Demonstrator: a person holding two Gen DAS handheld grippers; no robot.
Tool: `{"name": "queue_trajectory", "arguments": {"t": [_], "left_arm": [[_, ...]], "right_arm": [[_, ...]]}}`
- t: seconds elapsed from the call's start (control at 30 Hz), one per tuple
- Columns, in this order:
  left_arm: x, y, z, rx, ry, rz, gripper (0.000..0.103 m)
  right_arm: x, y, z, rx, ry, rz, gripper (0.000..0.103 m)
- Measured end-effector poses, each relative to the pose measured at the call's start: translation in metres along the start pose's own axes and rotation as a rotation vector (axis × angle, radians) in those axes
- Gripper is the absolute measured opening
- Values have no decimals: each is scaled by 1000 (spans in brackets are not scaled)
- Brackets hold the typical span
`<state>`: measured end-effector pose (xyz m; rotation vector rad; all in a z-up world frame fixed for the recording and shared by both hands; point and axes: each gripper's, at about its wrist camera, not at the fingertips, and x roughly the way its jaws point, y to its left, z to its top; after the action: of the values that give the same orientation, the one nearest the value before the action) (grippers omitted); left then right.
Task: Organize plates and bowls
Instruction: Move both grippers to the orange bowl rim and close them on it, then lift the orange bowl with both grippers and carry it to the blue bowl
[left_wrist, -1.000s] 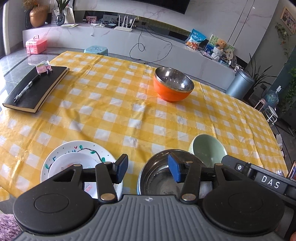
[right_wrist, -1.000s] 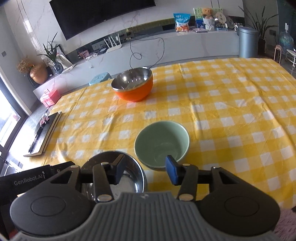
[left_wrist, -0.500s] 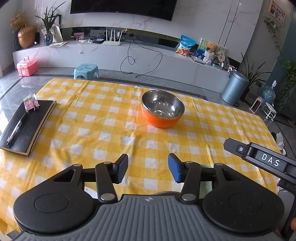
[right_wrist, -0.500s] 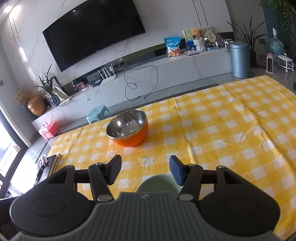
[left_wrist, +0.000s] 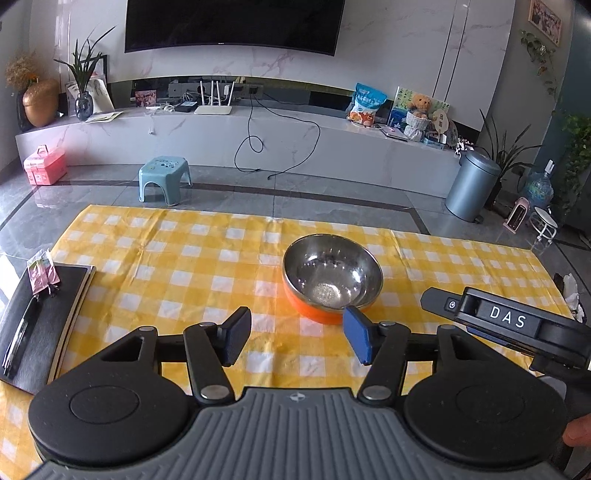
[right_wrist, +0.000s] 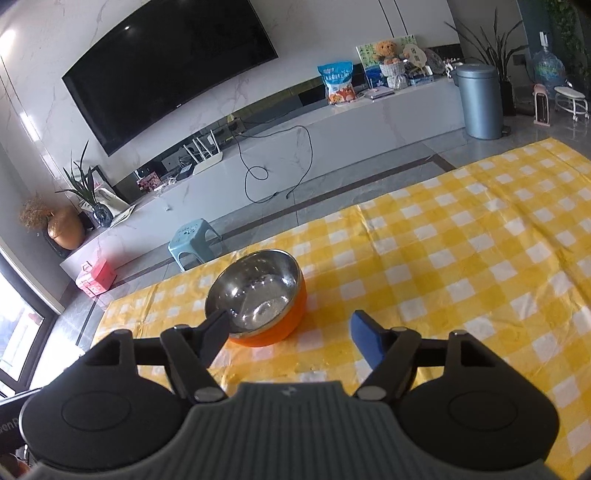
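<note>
An orange bowl with a steel lining (left_wrist: 331, 281) stands upright on the yellow checked tablecloth (left_wrist: 184, 273). In the left wrist view my left gripper (left_wrist: 297, 338) hangs just short of it, jaws opening, nothing between the blue pads; the right pad overlaps the bowl's near rim in the picture. From the right wrist the same bowl (right_wrist: 258, 295) lies ahead and to the left of my right gripper (right_wrist: 290, 338), whose jaws are also opening on nothing. The right gripper's black body (left_wrist: 506, 325) shows at the right edge of the left wrist view. The plate and the other bowls are out of sight.
A black notebook with a pen and a small packet (left_wrist: 40, 314) lies at the table's left edge. Beyond the far edge are a blue stool (left_wrist: 164, 179), a pink box (left_wrist: 44, 164), a grey bin (left_wrist: 472, 188) and a long white TV bench (left_wrist: 258, 140).
Both grippers have moved forward over the table and their jaws have widened. The painted plate, steel bowl and green bowl have dropped out below; the orange bowl is now close.
</note>
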<state>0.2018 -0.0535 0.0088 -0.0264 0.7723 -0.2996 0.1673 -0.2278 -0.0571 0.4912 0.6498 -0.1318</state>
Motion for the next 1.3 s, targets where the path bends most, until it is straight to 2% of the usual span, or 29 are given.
{"name": "queue_trajectory", "arguments": {"t": [0.3,0.5,0.57,0.7,0.87,0.93,1.07,1.1,1.3], "left_arm": [[47,11,18,-52,14,-51,70],[82,18,27,-83,36,-81,70],[95,17,28,-88,52,-88,69],[120,13,25,-95,98,-89,68],[139,11,21,-102,126,-62,60],[142,9,20,-100,134,-59,52],[151,1,18,-68,146,-26,43],[153,1,17,-66,149,-19,37],[160,0,17,-73,162,18,19]], "right_arm": [[43,0,22,-18,28,27,70],[76,-2,31,-10,81,23,64],[85,0,33,-21,94,9,57],[100,-2,33,-13,133,-11,53],[115,-3,30,-1,179,-36,48],[120,-1,28,-8,196,-41,43],[127,2,24,-26,216,-62,37],[129,2,24,-23,222,-64,35],[136,0,23,-6,245,-51,23]]}}
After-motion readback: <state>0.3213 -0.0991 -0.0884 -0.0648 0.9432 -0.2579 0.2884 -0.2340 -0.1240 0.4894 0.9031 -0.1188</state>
